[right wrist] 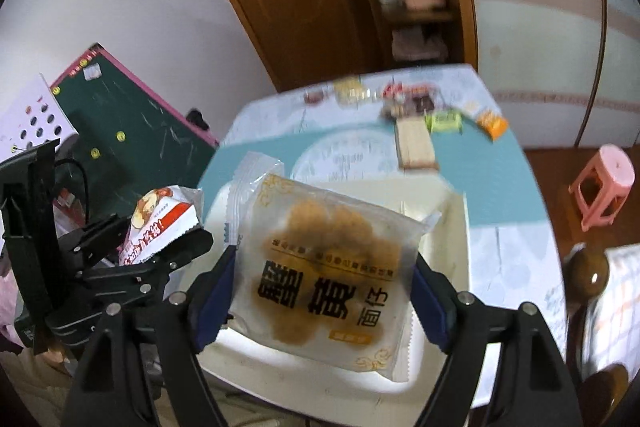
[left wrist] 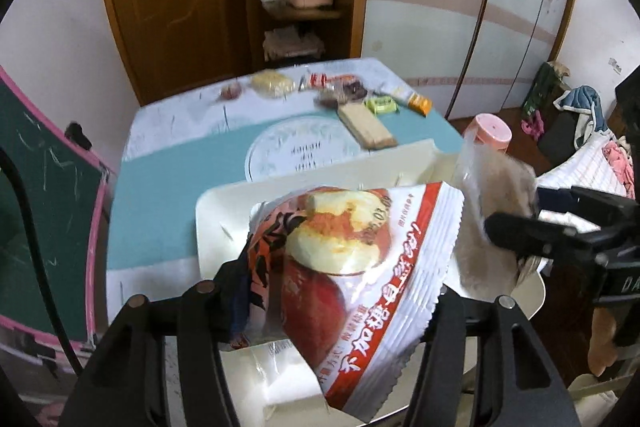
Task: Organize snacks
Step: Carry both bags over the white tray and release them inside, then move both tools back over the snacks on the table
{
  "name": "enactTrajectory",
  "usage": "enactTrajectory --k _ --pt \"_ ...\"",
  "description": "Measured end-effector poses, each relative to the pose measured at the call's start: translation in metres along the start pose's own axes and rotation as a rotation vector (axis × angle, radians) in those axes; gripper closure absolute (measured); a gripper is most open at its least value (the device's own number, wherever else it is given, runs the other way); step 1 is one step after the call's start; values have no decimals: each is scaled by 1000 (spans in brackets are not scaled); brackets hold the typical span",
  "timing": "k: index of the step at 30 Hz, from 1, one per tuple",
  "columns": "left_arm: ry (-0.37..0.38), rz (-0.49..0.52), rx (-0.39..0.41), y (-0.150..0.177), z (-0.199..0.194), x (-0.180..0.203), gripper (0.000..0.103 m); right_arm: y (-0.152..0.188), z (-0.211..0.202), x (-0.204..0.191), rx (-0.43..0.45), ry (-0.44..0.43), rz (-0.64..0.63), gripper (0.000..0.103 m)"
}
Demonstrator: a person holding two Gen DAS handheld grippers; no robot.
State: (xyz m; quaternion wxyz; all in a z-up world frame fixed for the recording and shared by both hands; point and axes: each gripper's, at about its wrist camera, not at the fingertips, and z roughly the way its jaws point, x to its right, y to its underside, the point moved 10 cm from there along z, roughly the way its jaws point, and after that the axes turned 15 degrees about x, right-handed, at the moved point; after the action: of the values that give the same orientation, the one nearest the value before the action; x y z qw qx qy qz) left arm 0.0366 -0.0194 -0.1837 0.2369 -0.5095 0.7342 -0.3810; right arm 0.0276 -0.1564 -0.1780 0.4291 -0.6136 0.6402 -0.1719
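We are holding the left gripper over the near end of the cream tray, and its jaws are spanning the red-and-white snack packet; the left pad is touching the packet's crumpled edge, while on the right side we cannot tell whether the pad is pressing, so we cannot tell whether the grip is firm. We are holding the right gripper beside it, also above the tray, with the translucent biscuit packet between its blue pads; the packet is hanging tilted, its bottom corner is nearing the tray floor, and the pads are standing at its two side edges, though the frames are not showing whether they are pressing. In the left wrist view the right gripper is appearing just right of the tray with that packet at its tips. The tray is resting on the near part of the table. Beyond the tray, a round printed mat is lying on the table, and further past it a row of loose snacks is lying along the far edge, including a long wafer bar, a green packet and an orange packet. To the right of the tray, off the table, a pink stool is standing on the floor.
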Motion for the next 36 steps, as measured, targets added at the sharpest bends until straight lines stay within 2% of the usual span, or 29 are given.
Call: enactTrajectory --k 1,3,4,11,27,32,36 --pt "-4 5 -8 3 2 2 29 7 4 2 -27 6 8 16" --pt "-2 5 2 5 2 4 15 17 9 6 -57 36 9 15" --pt "6 2 17 4 0 6 14 19 10 9 -55 55 3 12" --pt "48 -49 50 -4 -3 9 13 -2 -5 6 65 63 -23 6" --pt "1 -87 63 -16 -3 -2 13 -8 -6 12 82 51 9 6" --pt "-22 -66 93 -34 -3 -3 13 -26 -13 26 135 68 25 6" --pt "-37 -49 123 -62 -5 -3 13 -52 -22 41 185 105 11 6"
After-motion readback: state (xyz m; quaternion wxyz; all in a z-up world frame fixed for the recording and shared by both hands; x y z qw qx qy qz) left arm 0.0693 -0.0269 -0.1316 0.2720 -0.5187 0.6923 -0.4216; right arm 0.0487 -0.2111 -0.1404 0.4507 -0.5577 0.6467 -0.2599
